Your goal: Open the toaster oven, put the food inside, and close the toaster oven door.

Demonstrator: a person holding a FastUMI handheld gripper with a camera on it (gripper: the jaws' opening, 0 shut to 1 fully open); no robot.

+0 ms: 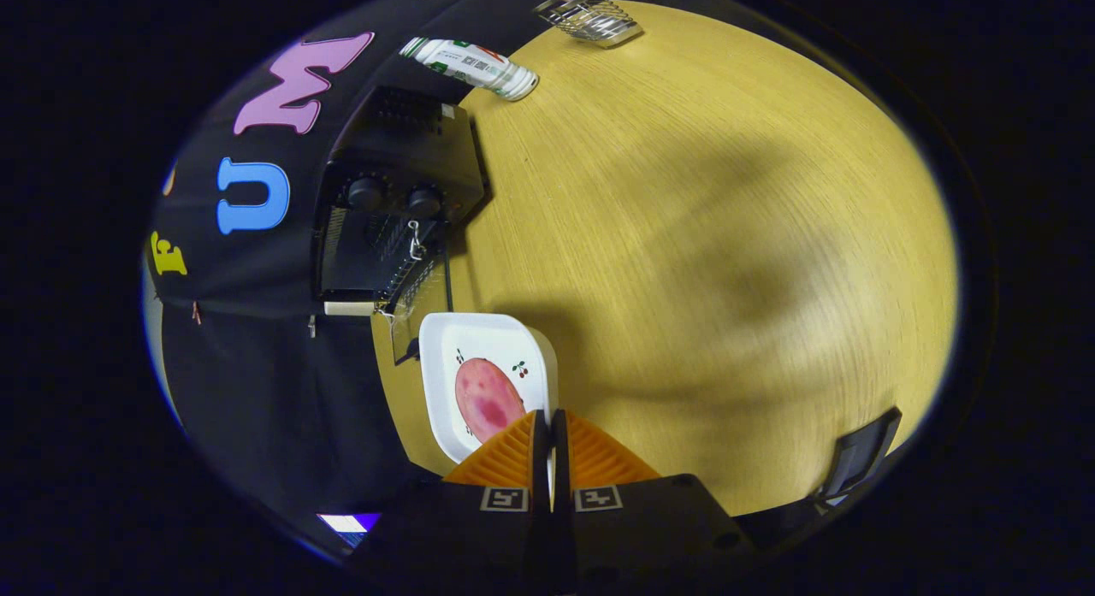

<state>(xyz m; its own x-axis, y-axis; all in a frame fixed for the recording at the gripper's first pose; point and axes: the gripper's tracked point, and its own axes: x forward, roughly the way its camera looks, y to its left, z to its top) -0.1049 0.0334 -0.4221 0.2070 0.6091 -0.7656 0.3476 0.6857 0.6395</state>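
Observation:
A white square plate (449,339) with a pink slice of food (486,398) on it sits on the wooden table, just ahead of my fingers. My gripper (550,418) is shut on the plate's near rim, and a sliver of white shows between the two fingers. Beyond the plate stands the black toaster oven (402,151) with two knobs. Its glass door (417,298) is folded open toward the plate, with the pale handle (349,308) at its outer edge. The wire rack (368,254) shows inside the oven.
A white bottle (470,66) lies on the table behind the oven. A wire basket (590,19) stands at the far edge. A dark flat object (860,455) sits at the table's near right edge. The broad wooden tabletop (727,237) stretches to the right.

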